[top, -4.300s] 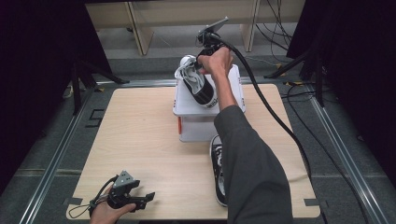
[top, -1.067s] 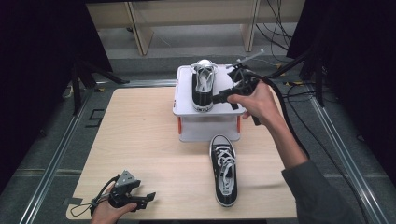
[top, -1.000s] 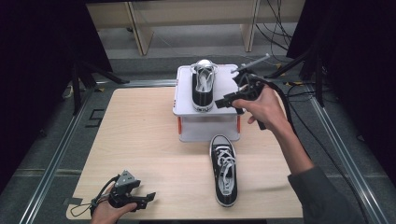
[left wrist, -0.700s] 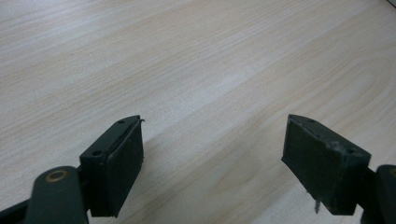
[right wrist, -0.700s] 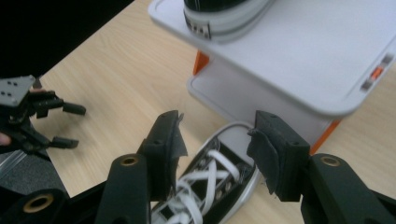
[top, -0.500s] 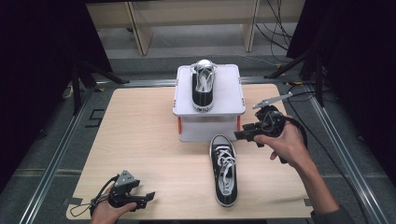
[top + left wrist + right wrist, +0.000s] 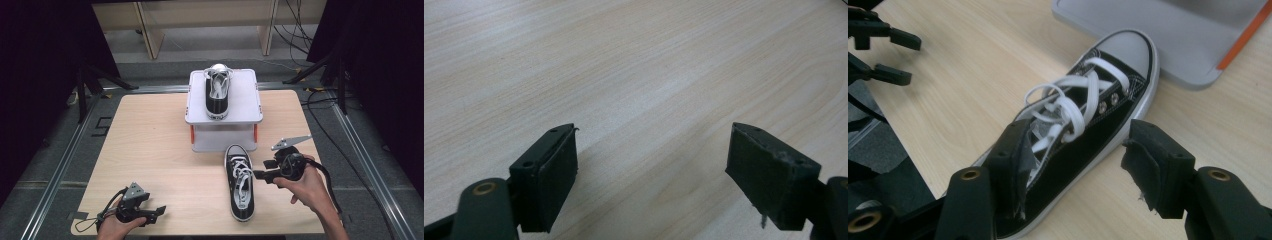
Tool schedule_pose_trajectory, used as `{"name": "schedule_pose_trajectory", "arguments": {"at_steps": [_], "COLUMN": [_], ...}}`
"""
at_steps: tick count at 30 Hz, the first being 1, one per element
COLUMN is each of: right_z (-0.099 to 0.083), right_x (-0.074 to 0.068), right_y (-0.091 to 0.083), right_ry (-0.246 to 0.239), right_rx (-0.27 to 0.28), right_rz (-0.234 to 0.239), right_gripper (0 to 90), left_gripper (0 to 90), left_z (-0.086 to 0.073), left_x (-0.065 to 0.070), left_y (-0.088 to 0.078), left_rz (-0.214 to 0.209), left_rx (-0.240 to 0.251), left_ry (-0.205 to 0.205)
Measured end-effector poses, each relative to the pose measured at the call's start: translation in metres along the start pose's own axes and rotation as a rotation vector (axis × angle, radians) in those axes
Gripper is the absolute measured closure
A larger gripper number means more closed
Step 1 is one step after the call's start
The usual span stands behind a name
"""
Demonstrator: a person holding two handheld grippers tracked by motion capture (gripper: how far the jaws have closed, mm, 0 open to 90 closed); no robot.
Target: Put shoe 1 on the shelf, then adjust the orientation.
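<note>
1 black sneaker (image 7: 217, 93) atop white box (image 7: 248, 97), 12 o'clock; second sneaker (image 7: 239, 181) at 5 o'clock, white-laced, between right gripper (image 7: 261, 175) jaws just opening; left gripper (image 7: 159, 213) agape, empty.

We see two black shoes (image 7: 240, 182) (image 7: 217, 92) with white laces, a grey box (image 7: 223, 112), and a pale wood-grain surface (image 7: 150, 150).

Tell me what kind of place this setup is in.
Probably a lab or recording studio, not a home: a bare wooden table on metal rails, black curtains at both sides, loose cables on the grey floor, and hand-held tongs near a sneaker.
</note>
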State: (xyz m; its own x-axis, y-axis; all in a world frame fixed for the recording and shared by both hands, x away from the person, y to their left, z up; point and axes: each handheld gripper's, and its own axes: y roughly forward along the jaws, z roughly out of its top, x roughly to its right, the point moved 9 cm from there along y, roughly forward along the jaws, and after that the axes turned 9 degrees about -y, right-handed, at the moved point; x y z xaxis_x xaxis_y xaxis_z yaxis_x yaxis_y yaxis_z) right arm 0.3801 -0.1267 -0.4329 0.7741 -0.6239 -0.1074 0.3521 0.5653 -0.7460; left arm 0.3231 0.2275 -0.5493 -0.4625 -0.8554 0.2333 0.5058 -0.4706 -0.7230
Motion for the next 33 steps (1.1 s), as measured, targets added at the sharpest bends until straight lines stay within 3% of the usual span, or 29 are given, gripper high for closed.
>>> {"name": "schedule_pose_trajectory", "arguments": {"at_steps": [2, 3, 4, 7, 10, 18, 19, 22, 23, 25, 26, 28, 30, 31, 32, 33], "right_z": [-0.006, -0.010, -0.010, -0.014, -0.015, -0.022, -0.023, -0.025, -0.026, -0.027, -0.028, -0.031, -0.033, -0.034, -0.034, -0.034], "right_x": [-0.005, -0.007, -0.007, -0.010, -0.016, -0.021, -0.021, -0.021, -0.023, -0.023, -0.021, -0.021, -0.021, -0.025, -0.021, -0.021], "right_y": [0.003, 0.004, 0.008, 0.012, 0.018, 0.041, 0.043, 0.049, 0.051, 0.056, 0.059, 0.064, 0.069, 0.071, 0.072, 0.072], "right_ry": [0.050, 0.053, 0.001, -0.030, -0.020, -0.054, -0.054, -0.073, -0.057, -0.056, -0.084, -0.084, -0.115, -0.089, -0.134, -0.139], "right_rx": [-0.027, -0.039, -0.015, -0.034, -0.041, -0.099, -0.112, -0.129, -0.144, -0.158, -0.165, -0.192, -0.206, -0.214, -0.219, -0.219], "right_rz": [0.005, 0.007, 0.021, -0.005, 0.002, -0.024, -0.032, -0.034, -0.034, -0.038, -0.040, -0.048, -0.035, -0.023, -0.038, -0.038], "right_gripper": [44.2, 43.9, 43.5, 42.2, 40.8, 39.2, 39.1, 39.3, 39.4, 41.1, 42.2, 45.8, 51.8, 54.6, 56.6, 59.0], "left_gripper": [19.8, 19.8, 19.8, 19.8, 19.8, 19.8, 19.8, 19.8, 19.8, 19.8, 19.8, 19.8, 19.8, 19.8, 19.8, 19.8], "left_z": [0.001, 0.001, 0.001, 0.000, 0.001, 0.000, -0.001, 0.000, 0.000, 0.000, 0.000, 0.000, 0.000, 0.000, 0.000, 0.000], "left_x": [-0.001, -0.001, -0.001, -0.002, -0.001, -0.001, -0.001, 0.000, 0.000, -0.001, -0.001, -0.001, -0.001, -0.002, -0.002, -0.002], "left_y": [0.000, 0.000, 0.000, -0.001, -0.001, 0.000, -0.002, 0.000, 0.000, 0.000, 0.000, 0.000, 0.000, 0.000, 0.000, -0.001], "left_rz": [0.002, 0.002, 0.005, 0.006, 0.005, 0.004, 0.001, 0.007, 0.007, 0.010, 0.008, 0.007, 0.007, 0.009, 0.009, 0.008], "left_rx": [0.004, 0.008, 0.010, 0.005, 0.006, 0.005, -0.010, 0.003, 0.001, 0.001, -0.003, 0.002, 0.007, 0.006, 0.006, 0.003], "left_ry": [0.007, 0.007, 0.009, 0.012, 0.014, 0.011, 0.028, 0.007, 0.004, 0.009, 0.007, 0.008, 0.012, 0.015, 0.014, 0.014]}}
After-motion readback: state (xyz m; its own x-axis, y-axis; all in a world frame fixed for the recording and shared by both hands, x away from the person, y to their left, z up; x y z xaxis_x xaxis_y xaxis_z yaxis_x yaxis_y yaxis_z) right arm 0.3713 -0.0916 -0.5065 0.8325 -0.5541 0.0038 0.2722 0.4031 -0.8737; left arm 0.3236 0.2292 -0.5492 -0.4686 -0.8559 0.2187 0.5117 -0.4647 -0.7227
